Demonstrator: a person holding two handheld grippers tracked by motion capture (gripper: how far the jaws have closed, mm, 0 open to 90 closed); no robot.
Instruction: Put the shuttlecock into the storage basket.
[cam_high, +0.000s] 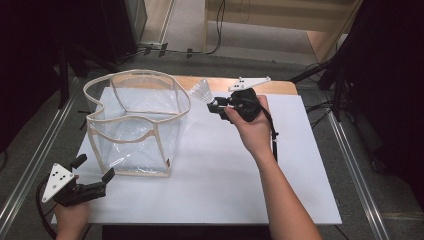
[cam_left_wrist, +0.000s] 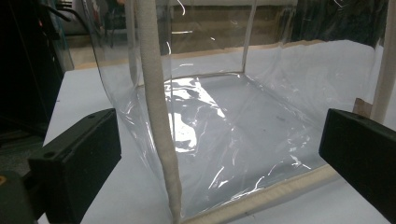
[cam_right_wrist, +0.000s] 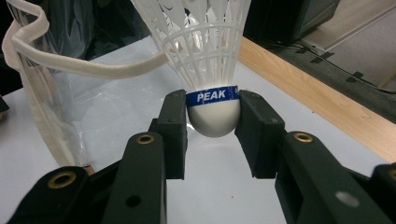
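Observation:
A white plastic shuttlecock (cam_right_wrist: 212, 70) with a blue band marked PEAK has its round white head pinched between the jaws of my right gripper (cam_right_wrist: 214, 122). In the high view the shuttlecock (cam_high: 201, 92) is held above the table, just right of a clear plastic bag (cam_high: 136, 122) with cream fabric trim that stands open and upright. My left gripper (cam_high: 95, 171) rests near the table's front left corner, jaws open, aimed at the bag's near bottom corner. In the left gripper view the bag (cam_left_wrist: 224, 116) stands between and beyond the open jaws, untouched.
The white board (cam_high: 225, 175) covers a wooden table (cam_high: 280, 87) whose far edge shows behind it. Metal rails run along both sides. Dark equipment and cables stand on the floor beyond.

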